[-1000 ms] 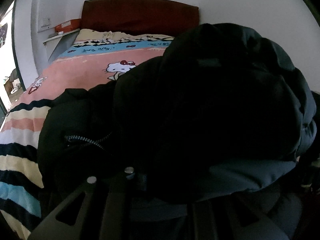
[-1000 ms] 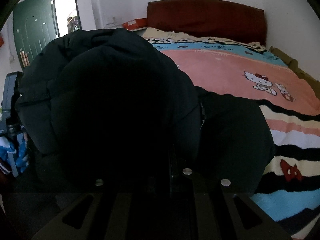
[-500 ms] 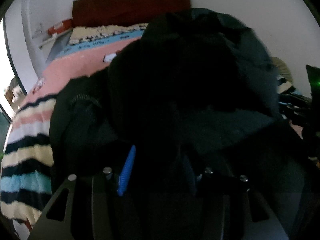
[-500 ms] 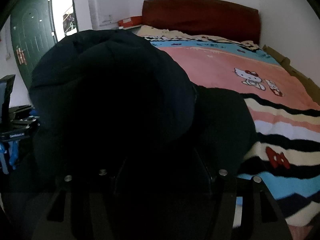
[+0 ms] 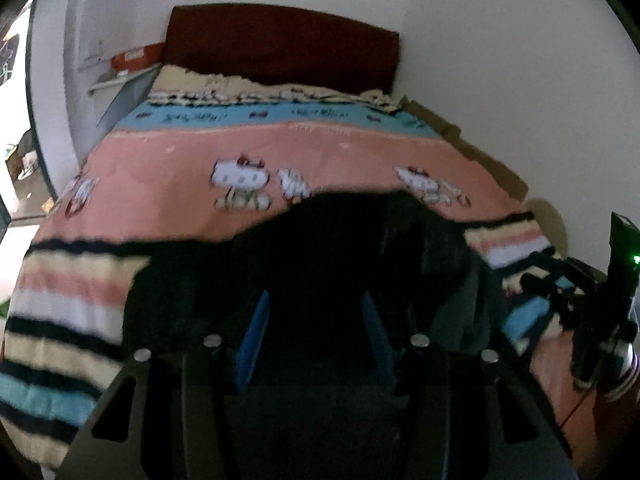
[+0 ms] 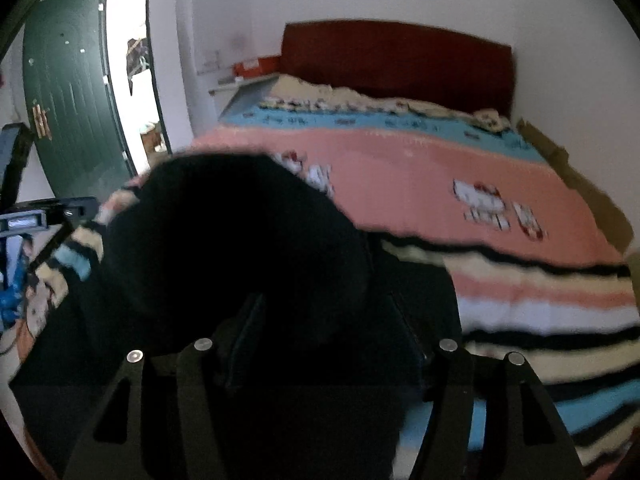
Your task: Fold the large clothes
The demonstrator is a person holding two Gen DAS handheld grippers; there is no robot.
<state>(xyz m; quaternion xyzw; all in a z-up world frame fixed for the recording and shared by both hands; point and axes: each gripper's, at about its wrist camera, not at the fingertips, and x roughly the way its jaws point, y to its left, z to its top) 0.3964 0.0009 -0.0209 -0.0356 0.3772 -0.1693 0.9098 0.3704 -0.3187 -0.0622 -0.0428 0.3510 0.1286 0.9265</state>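
Note:
A large black padded jacket (image 5: 352, 248) lies bunched on the near end of the bed (image 5: 280, 148). In the left wrist view my left gripper (image 5: 316, 320) is open, its blue-padded fingers (image 5: 252, 336) spread wide just above the jacket. In the right wrist view the jacket (image 6: 240, 240) bulges up in front of my right gripper (image 6: 328, 320), whose fingers stand wide apart over the dark fabric. No cloth is pinched in either one.
The bed has a pink and striped cartoon-cat blanket (image 6: 440, 184) and a dark red headboard (image 6: 396, 64). A green door (image 6: 68, 112) and bright doorway are at the left. The other gripper's body (image 5: 600, 304) shows at the right edge.
Both grippers have opened and let go of the jacket. The jacket has dropped from a raised heap down onto the bed, uncovering the blanket behind it.

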